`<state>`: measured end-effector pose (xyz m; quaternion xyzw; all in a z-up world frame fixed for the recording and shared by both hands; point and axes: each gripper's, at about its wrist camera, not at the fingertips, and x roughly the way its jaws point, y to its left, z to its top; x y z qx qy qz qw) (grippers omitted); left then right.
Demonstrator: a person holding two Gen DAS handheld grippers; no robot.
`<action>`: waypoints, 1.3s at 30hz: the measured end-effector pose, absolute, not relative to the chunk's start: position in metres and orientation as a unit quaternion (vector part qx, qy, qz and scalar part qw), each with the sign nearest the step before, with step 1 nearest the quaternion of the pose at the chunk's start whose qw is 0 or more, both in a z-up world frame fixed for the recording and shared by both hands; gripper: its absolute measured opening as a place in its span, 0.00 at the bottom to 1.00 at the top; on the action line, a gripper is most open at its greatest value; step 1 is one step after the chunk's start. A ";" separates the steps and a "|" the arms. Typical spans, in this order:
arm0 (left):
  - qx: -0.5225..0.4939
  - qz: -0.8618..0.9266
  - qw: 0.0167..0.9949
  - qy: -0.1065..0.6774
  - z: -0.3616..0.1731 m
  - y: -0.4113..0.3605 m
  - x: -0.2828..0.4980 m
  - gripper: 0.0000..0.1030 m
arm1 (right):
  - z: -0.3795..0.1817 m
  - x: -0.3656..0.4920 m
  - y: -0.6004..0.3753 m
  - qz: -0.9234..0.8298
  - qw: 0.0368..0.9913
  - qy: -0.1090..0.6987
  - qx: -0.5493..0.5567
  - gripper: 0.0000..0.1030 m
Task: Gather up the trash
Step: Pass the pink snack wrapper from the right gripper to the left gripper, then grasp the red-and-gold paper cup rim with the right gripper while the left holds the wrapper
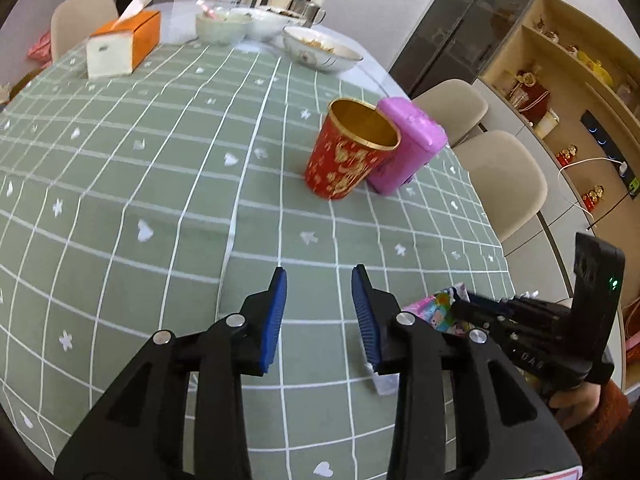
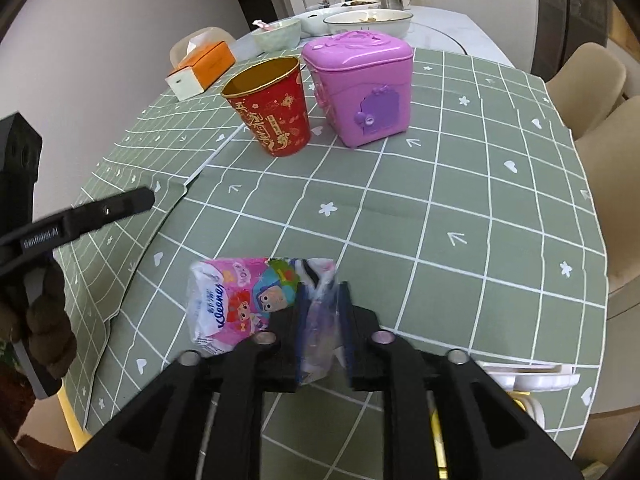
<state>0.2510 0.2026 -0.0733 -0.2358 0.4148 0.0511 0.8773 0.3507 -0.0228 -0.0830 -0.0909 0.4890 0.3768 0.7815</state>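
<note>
Your right tool [image 2: 322, 322] is sitting narrowly parted around one end of the crinkled pink cartoon-printed plastic tissue packet [image 2: 244, 300]; you cannot tell whether the pads are pressing on the clear film between them. The packet is lying flat near the desk's [image 2: 460, 208] near edge, its long axis running across the right wrist view, the printed end pointing toward the desk's left edge. Your left tool [image 1: 319, 280] is hovering partly open, holding nothing, over bare green checked cloth. Ahead, toward the desk's middle, the red and gold paper cup [image 2: 272, 110] is standing upright just beside the purple plastic lidded box [image 2: 360, 88]. Open cloth is lying between them and the packet.
</note>
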 end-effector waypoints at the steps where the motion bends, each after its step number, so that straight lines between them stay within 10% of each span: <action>1: -0.238 0.049 0.876 0.416 -0.075 0.202 0.250 0.32 | -0.081 0.349 -0.023 0.378 0.783 0.485 -0.092 0.36; 3: -0.240 0.038 0.873 0.423 -0.081 0.197 0.252 0.33 | -0.074 0.343 -0.024 0.387 0.785 0.475 -0.088 0.50; 19: -0.053 -0.061 0.874 0.479 -0.112 0.105 0.288 0.50 | -0.027 0.288 -0.117 0.308 0.846 0.435 -0.019 0.50; 24: 0.039 -0.051 0.879 0.473 -0.112 0.085 0.276 0.06 | -0.005 0.303 -0.135 0.293 0.868 0.399 0.041 0.62; 39: -0.280 0.176 0.874 0.356 -0.112 0.255 0.187 0.04 | -0.050 0.362 0.040 0.383 0.828 0.402 -0.080 0.62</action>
